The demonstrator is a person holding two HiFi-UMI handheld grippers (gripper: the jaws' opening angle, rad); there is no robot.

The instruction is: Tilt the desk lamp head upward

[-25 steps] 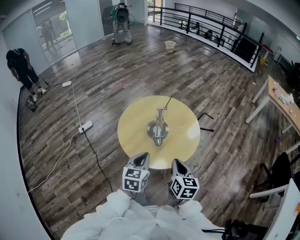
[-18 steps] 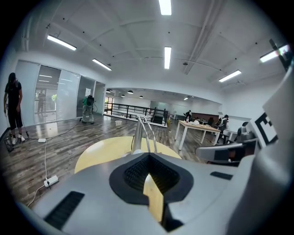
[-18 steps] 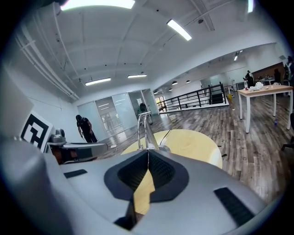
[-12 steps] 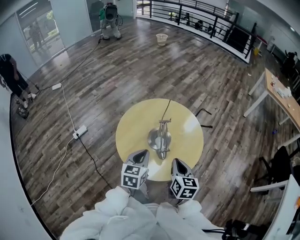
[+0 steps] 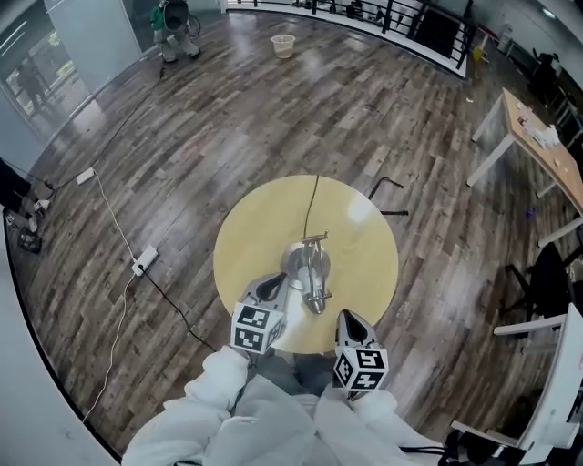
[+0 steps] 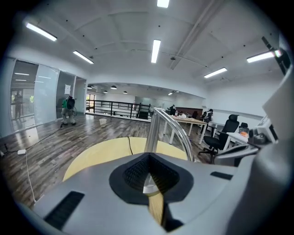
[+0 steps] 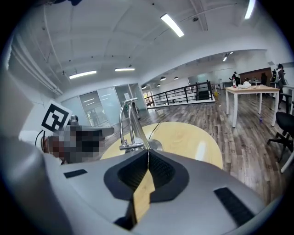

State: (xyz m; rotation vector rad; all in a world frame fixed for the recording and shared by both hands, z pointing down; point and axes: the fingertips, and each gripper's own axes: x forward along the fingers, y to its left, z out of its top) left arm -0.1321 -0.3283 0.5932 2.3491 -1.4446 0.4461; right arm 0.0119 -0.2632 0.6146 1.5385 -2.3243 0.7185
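Note:
A silver desk lamp (image 5: 310, 270) stands on the round yellow table (image 5: 250, 237), its thin arm and head folded low over the round base. My left gripper (image 5: 273, 285) is shut and empty, its tip over the table's near edge, just left of the lamp base. In the left gripper view the lamp's curved metal arm (image 6: 155, 131) rises close beyond the shut jaws. My right gripper (image 5: 348, 318) is shut and empty at the table's near rim, right of the lamp. The right gripper view shows the lamp (image 7: 130, 124) a short way ahead.
The lamp's black cord (image 5: 313, 202) runs over the table's far edge. A power strip (image 5: 143, 262) and white cable lie on the wood floor at the left. A white desk (image 5: 537, 136) and office chair (image 5: 547, 278) stand at the right; a person (image 5: 173, 16) is far back.
The head view has come closer to the table. Both grippers have moved forward to the table's near edge, the left one reaching beside the lamp base. Both stay shut.

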